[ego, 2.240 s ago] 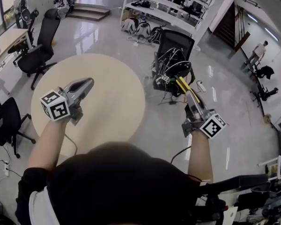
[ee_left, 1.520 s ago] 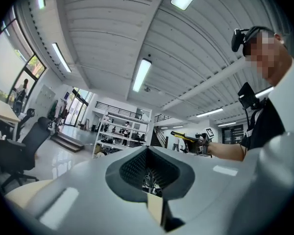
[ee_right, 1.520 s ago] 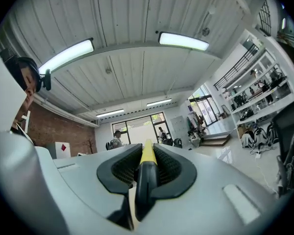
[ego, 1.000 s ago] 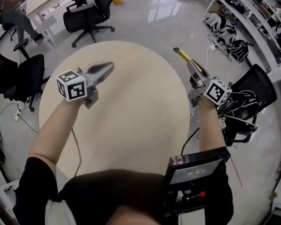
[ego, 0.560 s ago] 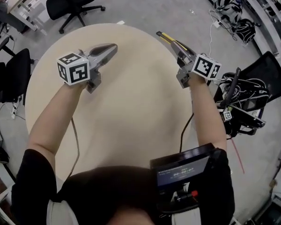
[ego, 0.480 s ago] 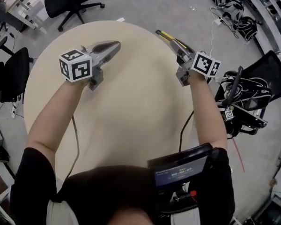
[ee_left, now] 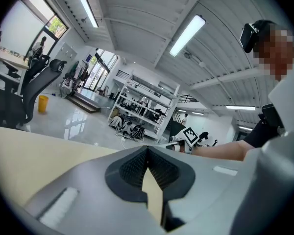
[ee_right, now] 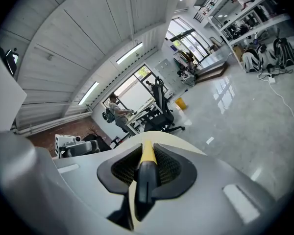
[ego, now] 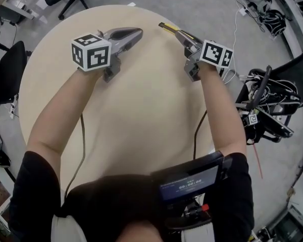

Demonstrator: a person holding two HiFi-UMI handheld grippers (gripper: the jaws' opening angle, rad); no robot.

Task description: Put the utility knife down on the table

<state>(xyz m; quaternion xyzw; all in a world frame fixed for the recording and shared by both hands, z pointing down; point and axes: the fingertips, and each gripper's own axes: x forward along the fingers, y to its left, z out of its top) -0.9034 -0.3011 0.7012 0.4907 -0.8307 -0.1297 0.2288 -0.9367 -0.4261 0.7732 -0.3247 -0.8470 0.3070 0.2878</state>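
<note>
Fingers [ee_right: 172, 168] on the right gripper [ego: 184, 36] are pinched down on the utility knife [ego: 169, 28], so it's up in that grip and not lying on the table [ego: 141, 120] yet. In the right gripper view you can see the knife's black body wedged between the ribbed pads, with the yellow end sticking out past the tips and the pale tabletop right under it. From the head view the knife pokes out toward the far side of the table, over the top near the far right part of the rim. I honestly can't tell if it's touching the surface or just hovering close. I'd call this the lowering step, pretty far along. The knife just needs to come down the last bit and go flat on the top. Then the jaws have to let go without flicking it toward the edge, which is near, so I'd probably set it a little further in. Left gripper [ego: 137, 33] has its tips pressed together on nothing, with only a wedge of table showing through the gap behind them. It hangs over the far left part of the top, well apart from the knife. Both forearms [ego: 65, 115] are stretched straight out across the table, with the grippers pointing away from the body and tipped slightly down and the marker cubes [ego: 92, 57] facing up at the camera.
</note>
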